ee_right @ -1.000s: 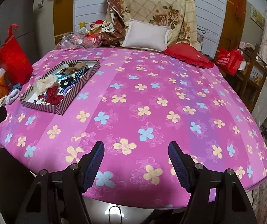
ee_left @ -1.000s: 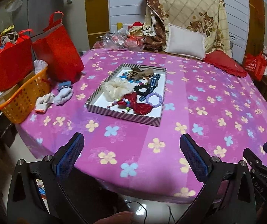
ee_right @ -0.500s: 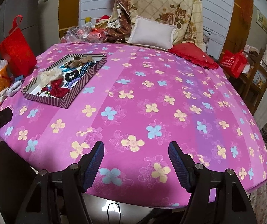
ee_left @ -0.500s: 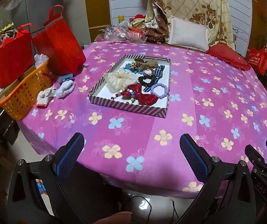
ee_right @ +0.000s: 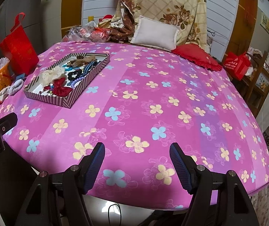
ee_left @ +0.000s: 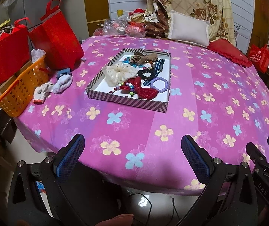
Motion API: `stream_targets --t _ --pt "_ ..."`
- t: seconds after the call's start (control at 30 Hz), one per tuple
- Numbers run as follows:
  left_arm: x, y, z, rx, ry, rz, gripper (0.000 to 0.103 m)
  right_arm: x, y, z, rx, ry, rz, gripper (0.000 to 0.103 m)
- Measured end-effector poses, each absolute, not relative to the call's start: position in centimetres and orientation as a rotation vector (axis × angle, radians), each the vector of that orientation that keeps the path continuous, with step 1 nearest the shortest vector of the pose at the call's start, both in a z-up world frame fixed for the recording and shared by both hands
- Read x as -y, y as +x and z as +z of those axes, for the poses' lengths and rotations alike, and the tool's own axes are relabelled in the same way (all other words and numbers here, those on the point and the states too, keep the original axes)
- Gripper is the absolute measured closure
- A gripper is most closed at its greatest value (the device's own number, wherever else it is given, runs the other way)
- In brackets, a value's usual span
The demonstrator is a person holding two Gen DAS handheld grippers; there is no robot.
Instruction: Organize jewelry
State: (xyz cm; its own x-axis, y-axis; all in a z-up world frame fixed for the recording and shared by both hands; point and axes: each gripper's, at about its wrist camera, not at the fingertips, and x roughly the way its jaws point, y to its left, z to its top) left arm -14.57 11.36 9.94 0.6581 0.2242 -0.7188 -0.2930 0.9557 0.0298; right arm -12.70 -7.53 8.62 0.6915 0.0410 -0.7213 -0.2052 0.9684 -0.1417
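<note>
Both grippers hang over the near edge of the pink flowered table [ee_left: 134, 124], apart from it and touching nothing. The left gripper [ee_left: 132, 156] has its jaws spread wide and empty; the right gripper [ee_right: 137, 162] likewise stands wide and holds nothing. The striped tray [ee_left: 126, 101] lies well ahead on the table, with a red bow [ee_left: 143, 90], a cream scrunchie [ee_left: 118, 73] and a purple bracelet [ee_left: 159, 84] inside.

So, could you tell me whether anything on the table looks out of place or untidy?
Yes: in the striped box the jewelry and hair pieces lie jumbled, the red bow over a bead string. White gloves lie loose on the tablecloth beside the orange basket.
</note>
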Motion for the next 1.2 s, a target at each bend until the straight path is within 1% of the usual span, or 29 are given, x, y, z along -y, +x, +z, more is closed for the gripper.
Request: stream_targets --t 0.83,1.03,1.2 --pt "-12.9 -14.6 8.8 -0.829 -0.099 0.295 0.001 5.5 -12.4 8.9 -0.813 -0.246 0.189 0.034" --pt "-14.7 -14.9 8.8 -0.822 -0.1 0.318 0.001 1.7 -10.2 10.3 -0.833 -0.233 0.266 0.034" --pt "-17.3 -14.9 9.3 -0.799 -0.093 0.356 0.001 -1.7 -8.4 9.4 -0.844 -0.207 0.288 0.034"
